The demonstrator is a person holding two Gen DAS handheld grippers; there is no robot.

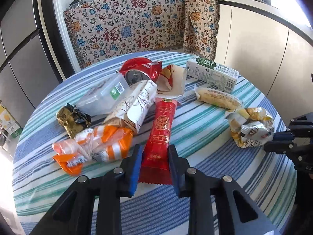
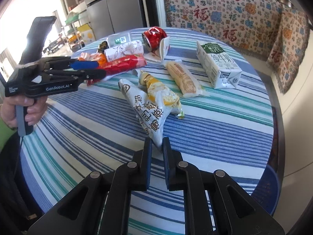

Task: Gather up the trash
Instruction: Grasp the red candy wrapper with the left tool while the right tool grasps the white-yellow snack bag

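A long red snack wrapper (image 1: 160, 125) lies on the striped tablecloth (image 1: 195, 176). Its near end sits between the blue pads of my left gripper (image 1: 155, 148), which press on its two sides. The right wrist view shows the same gripper (image 2: 100, 69) closed around the red wrapper (image 2: 125, 63), with a person's hand (image 2: 29, 109) on the handle. My right gripper (image 2: 157, 140) is shut on a corner of a crumpled yellow-and-white snack bag (image 2: 154, 105). In the left wrist view that bag (image 1: 252, 127) is at the right, with the right gripper (image 1: 271, 142) at its edge.
More litter lies on the round table: a milk carton (image 1: 211, 74), a pale bread packet (image 1: 219, 98), a red can (image 1: 137, 72), a clear plastic box (image 1: 103, 96), a tissue pack (image 1: 133, 105), an orange-and-white bag (image 1: 93, 146) and a gold wrapper (image 1: 72, 119). A blue container (image 2: 268, 186) stands beyond the table's right edge.
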